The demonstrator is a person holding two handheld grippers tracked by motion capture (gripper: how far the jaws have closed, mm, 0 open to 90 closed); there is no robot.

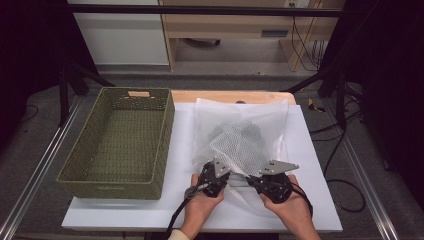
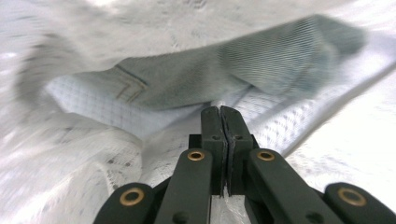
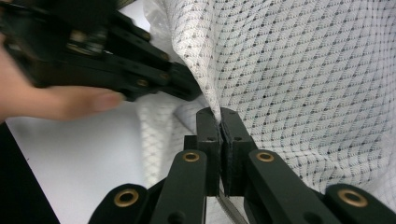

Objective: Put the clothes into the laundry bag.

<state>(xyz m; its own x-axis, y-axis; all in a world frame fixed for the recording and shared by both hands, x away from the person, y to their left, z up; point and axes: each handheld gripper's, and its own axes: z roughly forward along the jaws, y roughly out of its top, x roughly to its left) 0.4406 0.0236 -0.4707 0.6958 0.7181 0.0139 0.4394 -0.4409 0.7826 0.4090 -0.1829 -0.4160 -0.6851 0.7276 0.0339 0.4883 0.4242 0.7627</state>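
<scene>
A white mesh bag (image 1: 240, 125) lies on the white table top (image 1: 312, 170) with a dark garment (image 1: 243, 134) inside it. In the left gripper view the grey garment (image 2: 196, 79) shows through the mesh (image 2: 93, 112). My left gripper (image 1: 226, 181) (image 2: 219, 112) is at the bag's near edge, jaws shut with thin mesh pinched between the pads. My right gripper (image 1: 251, 181) (image 3: 219, 114) is shut on the same near edge, and the mesh (image 3: 303, 84) rises from its jaws. The left gripper (image 3: 187, 88), held by a hand, shows in the right gripper view close to that edge.
A green woven basket (image 1: 167, 135), with nothing in it, stands on the left of the table beside the bag. A wooden board edge (image 1: 225, 96) runs behind the bag. Black frame poles and cables (image 1: 345, 145) stand on the right.
</scene>
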